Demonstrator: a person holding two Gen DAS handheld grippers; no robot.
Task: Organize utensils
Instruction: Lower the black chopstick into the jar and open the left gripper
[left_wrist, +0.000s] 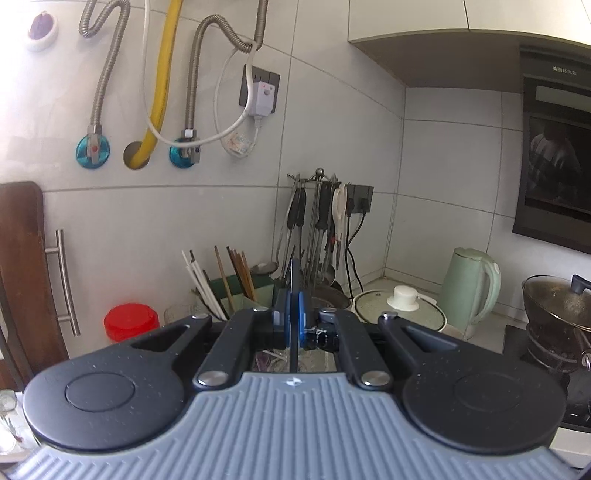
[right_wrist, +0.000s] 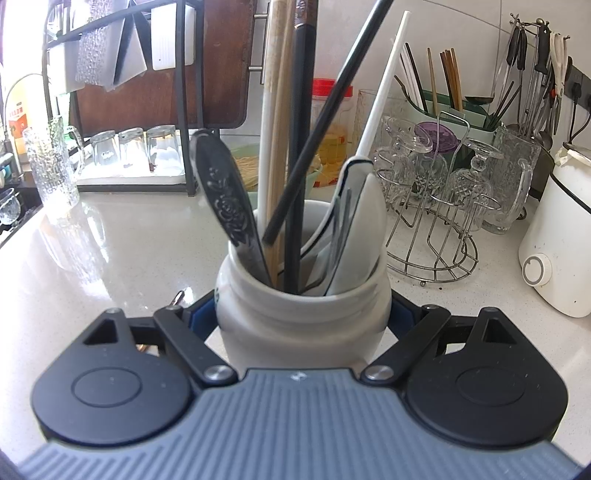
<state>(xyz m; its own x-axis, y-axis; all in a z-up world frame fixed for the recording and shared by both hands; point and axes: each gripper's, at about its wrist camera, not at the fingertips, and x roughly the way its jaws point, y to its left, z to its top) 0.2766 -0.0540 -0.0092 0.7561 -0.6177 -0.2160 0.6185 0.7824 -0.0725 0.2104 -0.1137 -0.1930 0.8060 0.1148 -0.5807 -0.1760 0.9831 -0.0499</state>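
Left gripper (left_wrist: 291, 314): jaws pinched together on a thin dark utensil (left_wrist: 294, 280), seen edge-on, standing upright between the blue pads; can't tell what kind it is. It points toward the back corner of the counter, where the green chopstick holder (left_wrist: 236, 291), the hanging tool rack (left_wrist: 319, 221), a white pot lid (left_wrist: 402, 306) and the green kettle (left_wrist: 471, 291) crowd together, so little free room there. A red-lidded jar (left_wrist: 131, 321) sits left of the holder, beside a wooden cutting board (left_wrist: 26, 273) leaning on the wall. A wok (left_wrist: 557, 302) sits at the right edge of that view. Right gripper (right_wrist: 303, 314): jaws spread wide and clamped on the sides of a white ceramic jar (right_wrist: 303, 317), a blue pad showing on each flank. Jar stands upright on the white counter (right_wrist: 122, 266). Inside it: an embossed metal spoon handle (right_wrist: 225, 206) leaning left, pale and dark chopsticks (right_wrist: 284, 147) upright in the middle, a white ceramic spoon (right_wrist: 354, 236) against the right rim. Jar mouth is nearly full; the free gap is small, near the front rim. Counter left of the jar is open up to a tall glass (right_wrist: 51, 166) and the tray of upturned glasses (right_wrist: 133, 151). To the right a wire glass rack (right_wrist: 439, 206) stands near, and a white appliance (right_wrist: 554, 251) sits near the right counter edge.
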